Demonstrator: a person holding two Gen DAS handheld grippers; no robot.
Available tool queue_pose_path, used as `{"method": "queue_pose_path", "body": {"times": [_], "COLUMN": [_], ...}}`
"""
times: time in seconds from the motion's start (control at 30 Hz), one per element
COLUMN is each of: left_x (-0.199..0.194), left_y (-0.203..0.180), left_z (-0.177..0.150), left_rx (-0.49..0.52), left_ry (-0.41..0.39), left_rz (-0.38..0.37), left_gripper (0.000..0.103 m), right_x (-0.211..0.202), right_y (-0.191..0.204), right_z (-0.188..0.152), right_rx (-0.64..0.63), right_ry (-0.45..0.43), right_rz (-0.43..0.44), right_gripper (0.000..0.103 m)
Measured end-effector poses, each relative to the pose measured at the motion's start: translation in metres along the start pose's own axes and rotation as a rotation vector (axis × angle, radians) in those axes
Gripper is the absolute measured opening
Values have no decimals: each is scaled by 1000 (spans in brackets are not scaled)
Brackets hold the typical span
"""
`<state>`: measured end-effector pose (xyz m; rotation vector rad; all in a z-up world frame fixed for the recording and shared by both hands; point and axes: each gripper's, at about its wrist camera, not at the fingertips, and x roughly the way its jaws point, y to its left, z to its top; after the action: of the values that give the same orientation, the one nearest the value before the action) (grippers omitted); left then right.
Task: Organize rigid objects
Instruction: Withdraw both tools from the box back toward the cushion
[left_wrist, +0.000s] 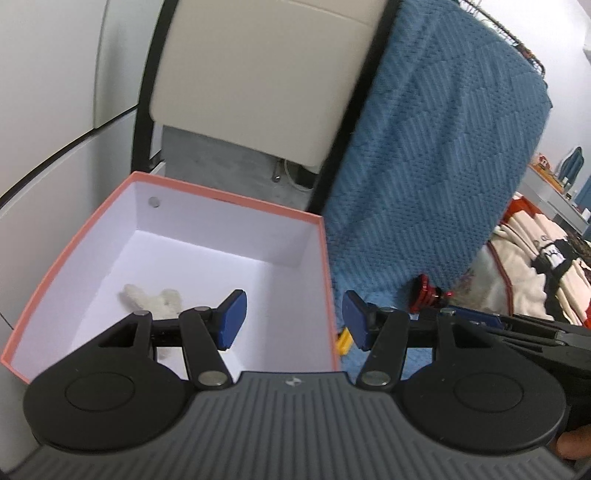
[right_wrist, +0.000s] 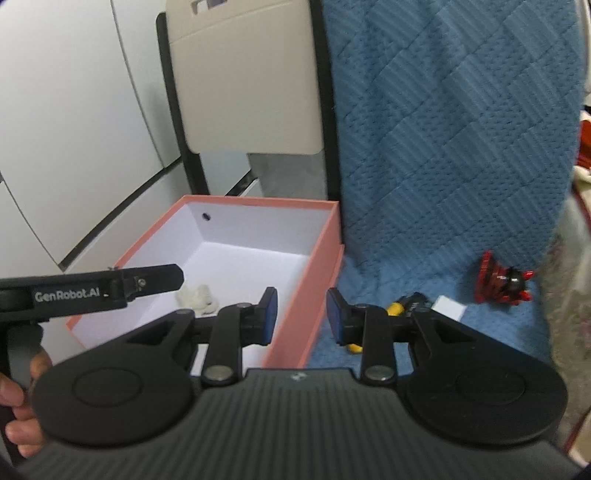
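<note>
A pink box (left_wrist: 229, 197) with a white inside stands open on the blue quilted cover; it also shows in the right wrist view (right_wrist: 321, 254). A small white fuzzy toy (left_wrist: 155, 299) lies in it, also seen in the right wrist view (right_wrist: 197, 295). My left gripper (left_wrist: 293, 319) is open and empty, straddling the box's right wall. My right gripper (right_wrist: 301, 314) is open and empty over the same wall. A red and black toy (right_wrist: 502, 280), a yellow and black toy (right_wrist: 402, 304) and a small white box (right_wrist: 448, 308) lie on the cover to the right.
A blue quilted cover (right_wrist: 461, 129) hangs behind and to the right. A cream chair back (right_wrist: 243, 81) with a black frame stands behind the box. White cabinet panels (right_wrist: 74, 110) are at left. Folded cream and red cloth (left_wrist: 532, 251) lies at far right.
</note>
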<state>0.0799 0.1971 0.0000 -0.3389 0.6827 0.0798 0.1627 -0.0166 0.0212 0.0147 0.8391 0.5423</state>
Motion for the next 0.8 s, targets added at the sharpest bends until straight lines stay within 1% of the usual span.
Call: {"method": "queue_pose_path", "body": {"times": [0.3, 0.43, 0.8], "left_x": [-11, -14, -7], "left_y": [-48, -67, -108], "left_z": [-15, -23, -52], "left_rx": [46, 82, 111], "left_ry": [-17, -25, 13], "left_rz": [-42, -52, -110], "left_gripper": [63, 63, 63], "right_x": [-40, -56, -82], "right_y": [-26, -37, -73], "right_z": [-22, -32, -68], "right_rx": [18, 5, 23], "right_ry": [-58, -80, -104], "right_rz": [-25, -60, -128], "right_gripper": [33, 33, 33]}}
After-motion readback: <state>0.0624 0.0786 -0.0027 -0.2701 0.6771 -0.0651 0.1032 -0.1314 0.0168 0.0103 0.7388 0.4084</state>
